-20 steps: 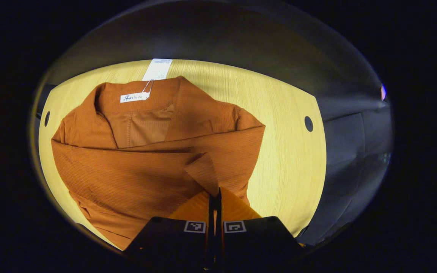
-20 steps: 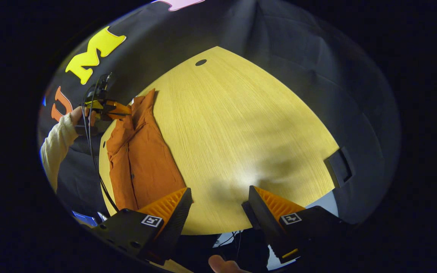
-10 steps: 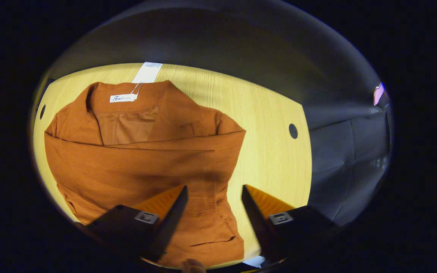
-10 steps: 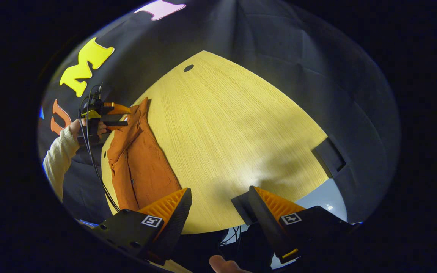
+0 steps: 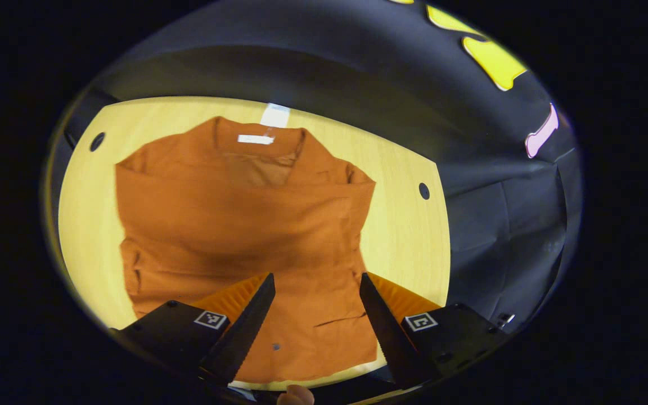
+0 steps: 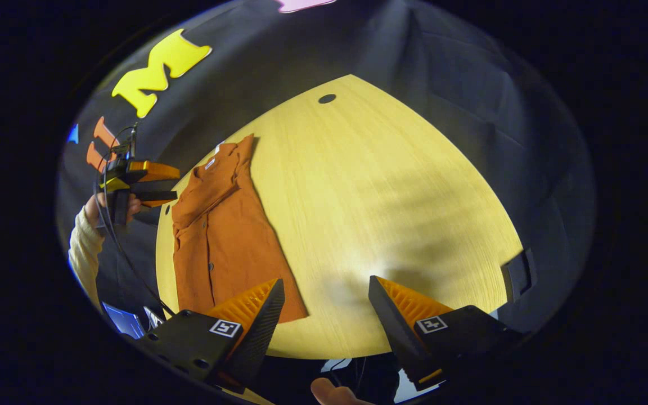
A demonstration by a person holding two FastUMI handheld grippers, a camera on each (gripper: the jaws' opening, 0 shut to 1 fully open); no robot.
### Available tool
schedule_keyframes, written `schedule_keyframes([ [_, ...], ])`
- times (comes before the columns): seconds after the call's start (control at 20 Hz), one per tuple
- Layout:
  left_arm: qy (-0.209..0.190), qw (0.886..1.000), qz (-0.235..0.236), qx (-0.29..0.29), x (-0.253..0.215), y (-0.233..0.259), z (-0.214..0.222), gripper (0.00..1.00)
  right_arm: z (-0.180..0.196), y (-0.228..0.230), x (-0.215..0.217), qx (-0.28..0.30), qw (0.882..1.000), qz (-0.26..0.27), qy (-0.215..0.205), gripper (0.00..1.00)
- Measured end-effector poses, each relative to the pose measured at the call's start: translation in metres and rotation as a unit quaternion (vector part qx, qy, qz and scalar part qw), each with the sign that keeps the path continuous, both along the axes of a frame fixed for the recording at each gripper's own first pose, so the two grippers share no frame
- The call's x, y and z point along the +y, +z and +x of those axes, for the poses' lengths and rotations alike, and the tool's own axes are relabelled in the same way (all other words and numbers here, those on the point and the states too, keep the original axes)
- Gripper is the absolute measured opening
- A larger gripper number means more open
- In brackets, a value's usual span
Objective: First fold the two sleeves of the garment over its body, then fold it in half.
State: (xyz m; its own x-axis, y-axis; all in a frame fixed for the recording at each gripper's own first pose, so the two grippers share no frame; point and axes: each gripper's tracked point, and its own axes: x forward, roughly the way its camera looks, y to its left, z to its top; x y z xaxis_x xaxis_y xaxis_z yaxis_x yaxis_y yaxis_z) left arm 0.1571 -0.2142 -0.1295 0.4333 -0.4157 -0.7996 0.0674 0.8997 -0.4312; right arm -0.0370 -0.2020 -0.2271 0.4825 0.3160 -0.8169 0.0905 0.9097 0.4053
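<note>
Both grippers, left (image 5: 315,281) and right (image 6: 327,287), stood apart, empty. We judged garment (image 5: 245,225) on counter (image 6: 386,197) light, limp; pinch hem corners for half-fold.

In the left gripper view, the left gripper (image 5: 315,281) fills the bottom of the frame with its two fingers spread wide apart and nothing between them. In the right gripper view, the right gripper (image 6: 327,287) sits at the bottom centre, likewise parted and empty. At the left edge of that view the left gripper appears again, gripped by a hand (image 6: 94,207) in a pale sleeve (image 6: 83,256), seemingly raised, fingers pointing toward frame right.
</note>
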Motion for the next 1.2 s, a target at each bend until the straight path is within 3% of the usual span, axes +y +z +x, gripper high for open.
schedule_keyframes([
  [0.15, 0.009, 1.0, 0.017, -0.005, 0.065, -0.004, -0.05, 0.99, 0.009, -0.004, 0.03, 0.006, 0.999, -0.002, 0.034, 0.96],
  [0.35, 0.026, 0.996, 0.077, -0.022, 0.169, -0.028, -0.118, 0.99, 0.009, -0.017, 0.059, 0.021, 0.996, -0.011, 0.08, 0.97],
  [0.6, 0.077, 0.994, 0.072, 0.028, 0.252, -0.076, -0.191, 0.99, -0.005, -0.047, 0.089, 0.059, 0.988, -0.036, 0.141, 0.97],
  [0.8, 0.114, 0.99, 0.038, 0.071, 0.273, -0.108, -0.228, 0.99, -0.013, -0.053, 0.093, 0.078, 0.982, -0.05, 0.167, 0.97],
  [1.2, 0.069, 0.99, -0.007, 0.123, 0.26, -0.132, -0.254, 0.99, -0.016, -0.077, 0.077, 0.136, 0.977, -0.052, 0.156, 0.97],
])
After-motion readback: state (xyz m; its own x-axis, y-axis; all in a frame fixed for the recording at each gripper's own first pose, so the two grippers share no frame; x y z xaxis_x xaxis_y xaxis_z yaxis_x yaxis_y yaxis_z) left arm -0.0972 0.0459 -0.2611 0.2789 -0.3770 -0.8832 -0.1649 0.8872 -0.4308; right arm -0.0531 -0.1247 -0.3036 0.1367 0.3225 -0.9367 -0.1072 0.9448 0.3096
